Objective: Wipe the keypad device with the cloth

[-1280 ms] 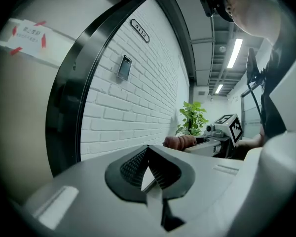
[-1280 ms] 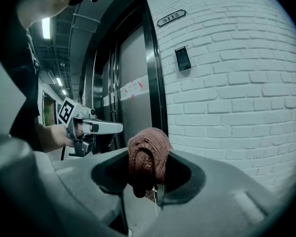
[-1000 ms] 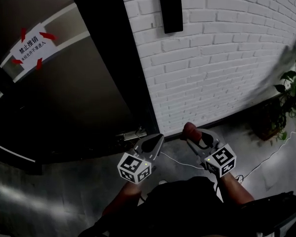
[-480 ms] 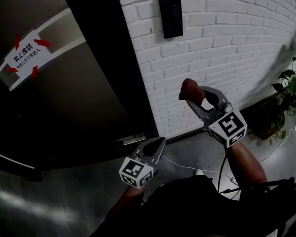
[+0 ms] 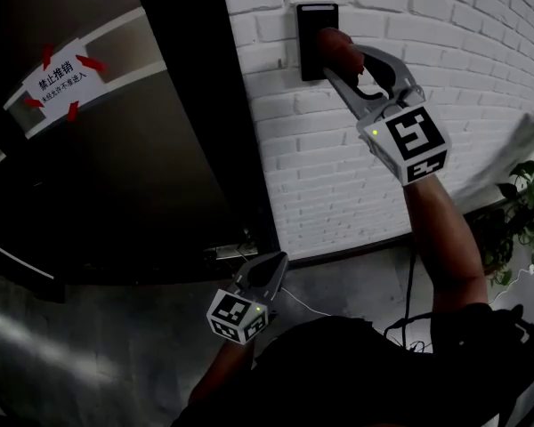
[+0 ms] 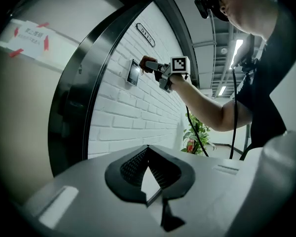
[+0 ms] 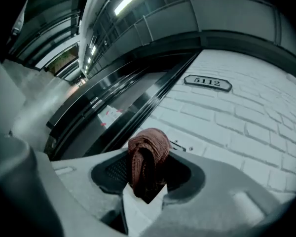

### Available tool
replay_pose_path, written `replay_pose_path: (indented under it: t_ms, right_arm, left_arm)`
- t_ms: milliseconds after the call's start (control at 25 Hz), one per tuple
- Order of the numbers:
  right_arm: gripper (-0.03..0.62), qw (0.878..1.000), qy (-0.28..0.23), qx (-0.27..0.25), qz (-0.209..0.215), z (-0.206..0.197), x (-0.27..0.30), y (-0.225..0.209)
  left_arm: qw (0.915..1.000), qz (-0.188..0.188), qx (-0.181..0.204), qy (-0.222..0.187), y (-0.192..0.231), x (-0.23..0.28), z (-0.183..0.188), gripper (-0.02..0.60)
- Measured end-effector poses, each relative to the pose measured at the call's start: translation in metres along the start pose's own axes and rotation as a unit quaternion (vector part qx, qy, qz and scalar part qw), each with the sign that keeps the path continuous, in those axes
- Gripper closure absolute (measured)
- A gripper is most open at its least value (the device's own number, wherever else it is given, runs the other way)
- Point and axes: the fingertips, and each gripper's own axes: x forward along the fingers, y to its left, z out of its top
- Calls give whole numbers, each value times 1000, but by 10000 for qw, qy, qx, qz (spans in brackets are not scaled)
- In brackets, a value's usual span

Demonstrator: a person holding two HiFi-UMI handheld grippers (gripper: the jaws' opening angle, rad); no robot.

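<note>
Head view looks down on a white brick wall (image 5: 320, 167) with the black keypad device (image 5: 308, 56) mounted high on it, beside a dark door (image 5: 160, 176) carrying a paper sign (image 5: 58, 76). The right gripper (image 5: 336, 53) is raised to the keypad, its jaws closed on a bunched reddish-brown cloth (image 5: 332, 43). The cloth overlaps the keypad's upper right part, so that part of its face is covered. The left gripper (image 5: 274, 263) hangs low near the person's body, well away from the wall.

Left gripper view gives the side angle that the head view lacks: the cloth (image 6: 147, 62) sits right at the front of the keypad (image 6: 133, 73), held there by the right gripper (image 6: 154, 67) (whether it actually touches I cannot tell at this size). The left gripper (image 6: 148, 149) itself shows its jaws together at the tips with nothing between them. A leafy plant (image 6: 197, 135) stands further along the wall.

Right gripper view is the only one where the number plate (image 7: 207, 82) above reads clearly: 5112. Here the cloth (image 7: 148, 157) fills the space between the jaws of the right gripper (image 7: 147, 174) and hides almost all of the keypad; only a thin edge (image 7: 180, 146) peeks out beside it.
</note>
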Motion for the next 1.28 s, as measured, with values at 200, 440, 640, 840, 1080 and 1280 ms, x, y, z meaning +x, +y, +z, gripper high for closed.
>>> replay_pose_path:
  t_ms: [200, 440, 640, 840, 1080, 1280]
  right_arm:
    - [447, 9997, -67, -115, -180, 13, 31, -33]
    - [447, 9994, -37, -51, -351, 12, 58, -49]
    - [447, 9991, 17, -45, -419, 6, 69, -47]
    - [447, 9987, 32, -28, -516, -1, 68, -43]
    - [447, 9984, 112, 45, -544, -9, 66, -37]
    - [447, 9982, 227, 113, -545, -19, 63, -32]
  left_arm:
    - [9996, 226, -184, 24, 4, 0, -4, 565]
    - [9982, 574, -185, -3, 17, -8, -9, 565]
    - [9973, 701, -200, 28, 26, -14, -9, 565]
    - [9978, 639, -165, 43, 27, -13, -8, 565]
    - [9979, 615, -190, 106, 29, -19, -10, 565]
    - [9978, 629, -158, 117, 31, -23, -11, 565]
